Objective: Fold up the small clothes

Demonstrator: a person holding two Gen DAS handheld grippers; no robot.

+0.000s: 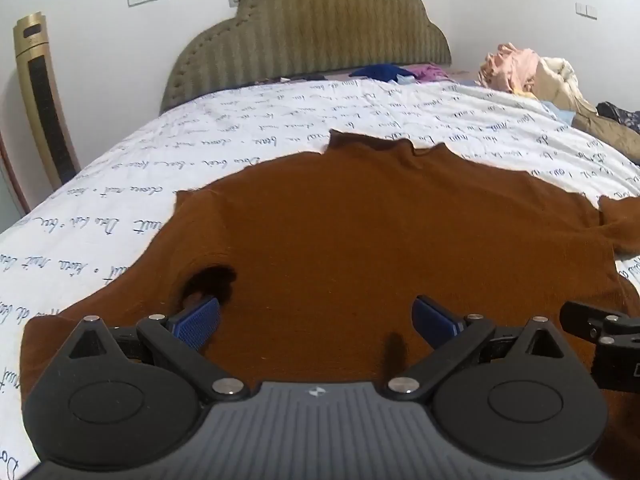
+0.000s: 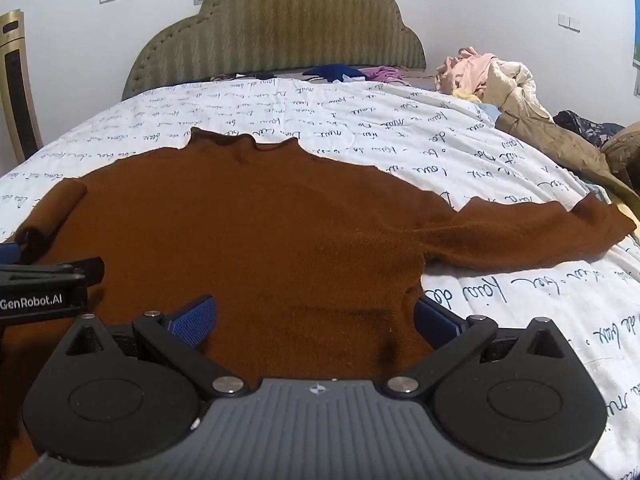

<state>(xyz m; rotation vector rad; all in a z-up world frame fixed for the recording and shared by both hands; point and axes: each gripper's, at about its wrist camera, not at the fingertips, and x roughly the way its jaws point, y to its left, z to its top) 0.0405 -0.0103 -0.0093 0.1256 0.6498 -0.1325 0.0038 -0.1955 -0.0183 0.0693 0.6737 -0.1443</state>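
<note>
A brown long-sleeved sweater (image 1: 360,220) lies flat on the bed, collar towards the headboard. In the right wrist view the sweater (image 2: 260,220) has its right sleeve (image 2: 540,232) stretched out sideways and its left sleeve (image 2: 52,212) folded in over the body. My left gripper (image 1: 316,320) is open, low over the sweater's lower left part, beside the left sleeve's opening (image 1: 208,280). My right gripper (image 2: 316,320) is open, low over the sweater's lower right part, its right finger at the side edge. Neither holds anything.
The bed has a white sheet with black handwriting (image 1: 240,128) and an olive padded headboard (image 1: 320,32). A pile of clothes (image 2: 500,80) lies at the far right, more garments (image 2: 340,72) by the headboard. A gold tower fan (image 1: 40,100) stands to the left.
</note>
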